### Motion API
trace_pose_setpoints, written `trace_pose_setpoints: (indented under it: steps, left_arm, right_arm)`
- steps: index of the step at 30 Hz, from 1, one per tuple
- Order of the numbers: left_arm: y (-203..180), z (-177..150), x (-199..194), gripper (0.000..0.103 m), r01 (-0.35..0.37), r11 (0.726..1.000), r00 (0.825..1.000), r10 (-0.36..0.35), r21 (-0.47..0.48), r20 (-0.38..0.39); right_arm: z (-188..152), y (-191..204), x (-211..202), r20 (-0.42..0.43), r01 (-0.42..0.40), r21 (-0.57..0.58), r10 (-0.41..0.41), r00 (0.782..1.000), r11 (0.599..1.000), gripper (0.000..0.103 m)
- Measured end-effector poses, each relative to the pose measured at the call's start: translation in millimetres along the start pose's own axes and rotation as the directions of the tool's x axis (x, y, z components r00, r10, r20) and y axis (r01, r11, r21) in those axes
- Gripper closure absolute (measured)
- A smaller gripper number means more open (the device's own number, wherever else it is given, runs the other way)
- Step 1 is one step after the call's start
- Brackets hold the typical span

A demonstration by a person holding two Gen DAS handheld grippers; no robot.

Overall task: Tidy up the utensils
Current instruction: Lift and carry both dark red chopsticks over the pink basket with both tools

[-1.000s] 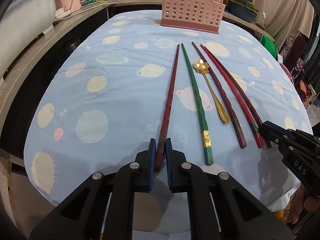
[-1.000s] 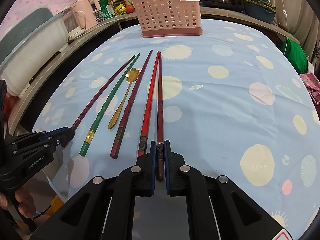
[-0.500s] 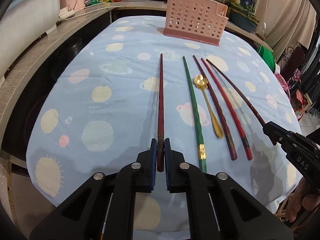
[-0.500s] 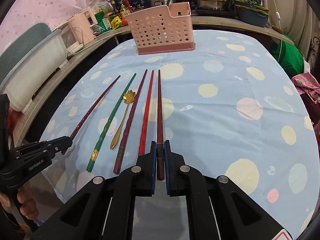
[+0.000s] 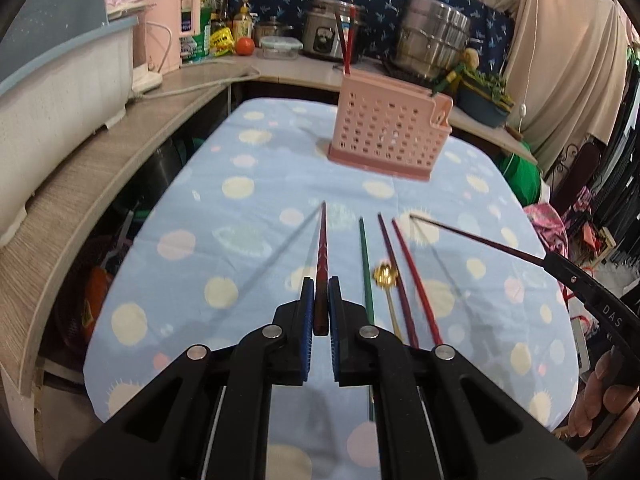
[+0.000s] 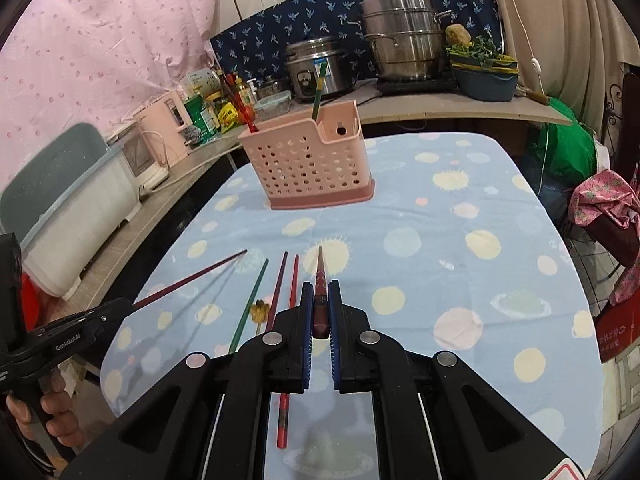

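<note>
Both grippers are in the carrying step. The left gripper (image 5: 319,304) is closed on one dark red chopstick (image 5: 321,248), and the right gripper (image 6: 319,304) is closed on another (image 6: 320,276), both above the table's near edge. Next, each tip must go into the pink basket (image 6: 308,160) near the far edge.

My right gripper (image 6: 319,312) is clamped on a dark red chopstick (image 6: 320,276), tip raised toward the pink basket (image 6: 308,164) at the table's (image 6: 480,280) far edge. Left gripper (image 6: 100,316) grips another dark chopstick (image 6: 192,280) off the left edge. Green chopstick (image 6: 252,300), gold spoon (image 6: 260,310) and two red chopsticks (image 6: 294,280) lie near the front-left.
</note>
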State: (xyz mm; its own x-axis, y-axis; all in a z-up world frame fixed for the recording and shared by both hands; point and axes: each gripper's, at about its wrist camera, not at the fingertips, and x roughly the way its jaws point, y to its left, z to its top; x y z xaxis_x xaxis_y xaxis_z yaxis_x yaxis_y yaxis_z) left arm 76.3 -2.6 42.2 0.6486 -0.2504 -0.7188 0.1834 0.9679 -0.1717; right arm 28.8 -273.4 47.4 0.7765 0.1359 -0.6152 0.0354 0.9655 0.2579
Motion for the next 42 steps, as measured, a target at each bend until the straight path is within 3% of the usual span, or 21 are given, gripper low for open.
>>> trace_pose_setpoints:
  steps: [11, 25, 30, 37, 40, 42]
  left_arm:
    - [-1, 67, -9, 0.096, -0.015, 1.000, 0.992, 0.016, -0.016, 0.122]
    - [-15, 159, -12, 0.096, 0.017, 0.999, 0.971, -0.010, -0.029, 0.240]
    - [-24, 198, -25, 0.096, 0.037, 0.999, 0.948, -0.026, -0.027, 0.317]
    - [-37, 259, -43, 0.096, 0.065, 0.998, 0.897, -0.047, -0.026, 0.439]
    - [-41, 277, -38, 0.096, 0.065, 0.998, 0.878, -0.045, -0.026, 0.476]
    - [-43, 288, -29, 0.096, 0.058, 0.998, 0.876, -0.037, -0.029, 0.481]
  right_arm:
    - [62, -5, -3, 0.109, -0.003, 0.007, 0.002, 0.994, 1.000, 0.096]
    - [144, -3, 5, 0.206, -0.089, 0.042, 0.079, 0.975, 0.995, 0.096]
    - [181, 3, 6, 0.283, -0.110, 0.038, 0.095, 0.954, 0.993, 0.096]
    - [232, 9, 10, 0.373, -0.133, 0.039, 0.109, 0.922, 0.990, 0.096]
    - [249, 10, 21, 0.384, -0.127, 0.044, 0.101, 0.918, 0.991, 0.096]
    - [255, 8, 31, 0.376, -0.121, 0.051, 0.093, 0.922, 0.991, 0.096]
